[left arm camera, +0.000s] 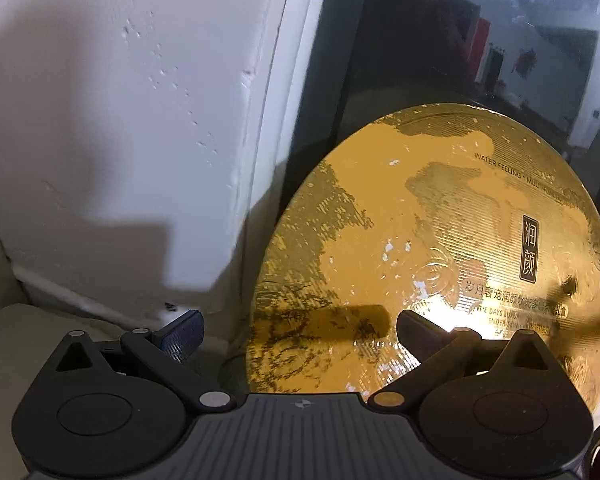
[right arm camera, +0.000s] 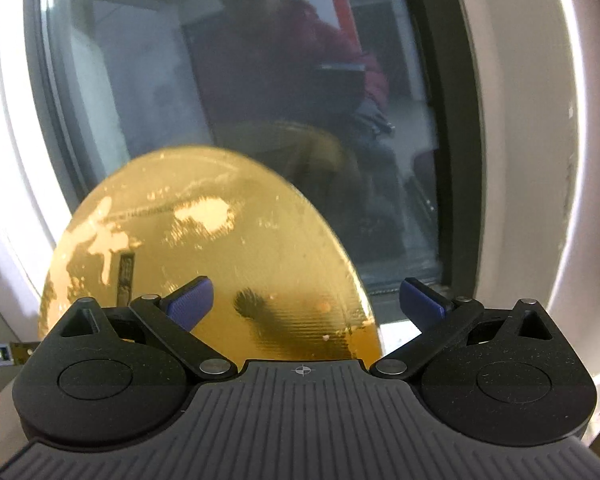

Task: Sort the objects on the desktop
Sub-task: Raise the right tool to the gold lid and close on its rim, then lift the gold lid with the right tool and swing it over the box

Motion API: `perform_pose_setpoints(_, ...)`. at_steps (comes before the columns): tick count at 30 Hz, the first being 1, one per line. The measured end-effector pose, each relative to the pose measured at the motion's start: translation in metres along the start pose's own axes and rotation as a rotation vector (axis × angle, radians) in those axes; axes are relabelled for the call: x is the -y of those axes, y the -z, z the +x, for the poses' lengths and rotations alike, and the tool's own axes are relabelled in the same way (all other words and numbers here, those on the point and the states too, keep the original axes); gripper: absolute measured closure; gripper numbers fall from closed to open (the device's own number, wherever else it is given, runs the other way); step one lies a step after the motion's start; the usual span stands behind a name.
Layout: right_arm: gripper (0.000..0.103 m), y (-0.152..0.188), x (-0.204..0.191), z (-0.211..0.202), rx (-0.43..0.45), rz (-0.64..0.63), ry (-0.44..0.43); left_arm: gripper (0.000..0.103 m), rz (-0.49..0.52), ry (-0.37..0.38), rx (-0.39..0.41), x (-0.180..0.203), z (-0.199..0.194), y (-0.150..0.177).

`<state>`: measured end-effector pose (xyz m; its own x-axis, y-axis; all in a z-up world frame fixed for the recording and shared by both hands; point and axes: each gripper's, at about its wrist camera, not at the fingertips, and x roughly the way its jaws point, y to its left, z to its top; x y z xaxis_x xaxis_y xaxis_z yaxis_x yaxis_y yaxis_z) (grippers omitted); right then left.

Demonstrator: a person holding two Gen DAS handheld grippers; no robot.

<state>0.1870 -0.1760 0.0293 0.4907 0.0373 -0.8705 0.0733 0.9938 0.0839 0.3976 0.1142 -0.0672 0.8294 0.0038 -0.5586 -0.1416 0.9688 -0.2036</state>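
Standing upright against window (left arm camera: pixel 440 40): worn gold round lid (left arm camera: pixel 440 248), foil flaking.

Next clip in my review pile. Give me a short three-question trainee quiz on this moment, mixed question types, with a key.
1. True or false: the round gold foil lid with printed lettering stands on edge, close in front of the dark glass window.
2. Multiple choice: the left gripper is
A. shut on the lid
B. open, with the lid's edge between its fingers
C. out of view
3. Short answer: what colour are the finger pads of the right gripper?

Key: 1 true; 2 B; 3 blue. The right gripper is open too, with the lid just beyond its fingers.
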Motion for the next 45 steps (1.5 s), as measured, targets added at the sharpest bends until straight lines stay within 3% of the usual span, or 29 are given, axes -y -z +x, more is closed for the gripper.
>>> perform_pose_setpoints(6, 0.001, 0.011, 0.003, 0.014, -0.026, 0.000, -0.031, 0.001, -0.019, 0.109, 0.018, -0.002, 0.012, 0.000)
perform_pose_setpoints(12, 0.000, 0.020, 0.008, 0.013, -0.022, 0.039, -0.049, 0.000, -0.041, 0.111, 0.017, -0.002, 0.013, 0.001)
perform_pose_setpoints(16, 0.003, 0.010, 0.003, 0.006, -0.044, 0.071, -0.008, 0.003, -0.030, 0.083, 0.014, 0.004, 0.004, -0.002)
perform_pose_setpoints(24, 0.006, -0.036, -0.025, -0.070, 0.145, 0.036, -0.037, 0.003, 0.014, 0.119, 0.176, 0.015, -0.078, -0.041)
perform_pose_setpoints(29, 0.006, -0.047, -0.044, -0.147, 0.131, -0.004, -0.009, 0.003, 0.026, 0.146, 0.224, 0.023, -0.151, -0.058)
perform_pose_setpoints(36, 0.006, -0.060, -0.071, -0.255, 0.106, -0.061, 0.032, 0.002, 0.005, 0.187, 0.114, 0.026, -0.244, -0.027)
perform_pose_setpoints(41, 0.006, -0.031, -0.074, -0.331, 0.009, -0.095, 0.092, 0.002, -0.031, 0.216, -0.035, 0.022, -0.291, 0.028)
perform_pose_setpoints(45, 0.006, 0.003, -0.078, -0.375, -0.054, -0.091, 0.129, 0.002, -0.044, 0.215, -0.108, 0.019, -0.332, 0.069)
